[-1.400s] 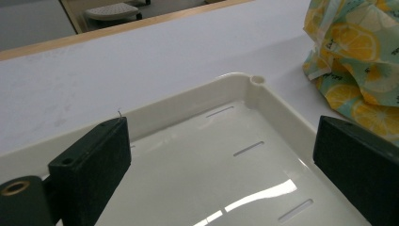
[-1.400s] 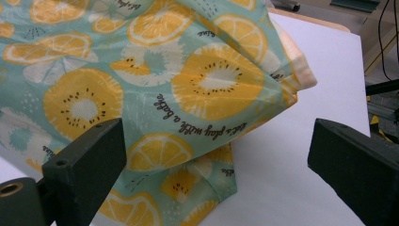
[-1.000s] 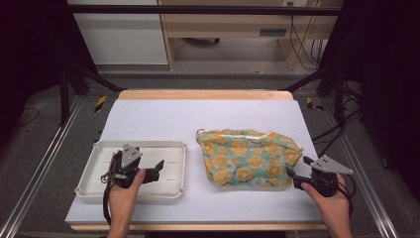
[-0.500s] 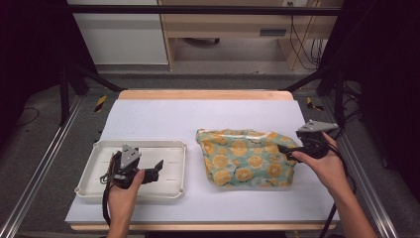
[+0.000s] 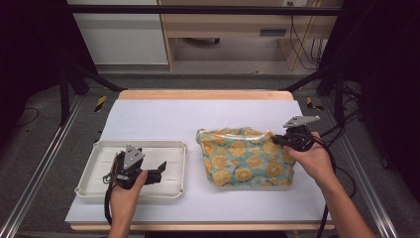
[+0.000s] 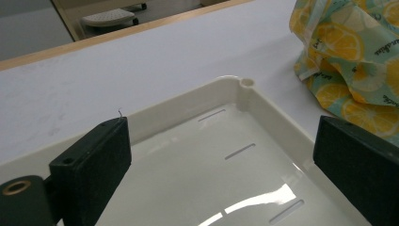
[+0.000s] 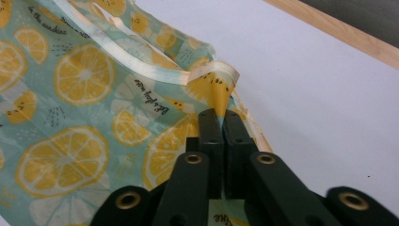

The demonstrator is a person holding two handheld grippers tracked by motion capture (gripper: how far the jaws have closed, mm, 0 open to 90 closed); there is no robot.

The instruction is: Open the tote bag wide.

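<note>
Grab's done, the cloth hasn't gone anywhere yet

Nearest me, the left gripper (image 5: 161,168) hangs over the white tray (image 5: 99,148), jaws spread, nothing between them. Further out, the right gripper (image 7: 219,117) has just closed, jaws pinching the corner of the lemon-print cloth (image 5: 245,158), which lies crumpled on the table (image 5: 163,114) just beside the tray. My guess is folding or moving it is all left.

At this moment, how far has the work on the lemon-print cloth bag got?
Done: the right tongs have just closed, pinching the lemon-print cloth bag at its far right corner. In hand: that pinch, with the bag lying crumpled on the table. Left: likely moving or folding it; the white tray holds nothing, and the left tongs wait open above it.
</note>
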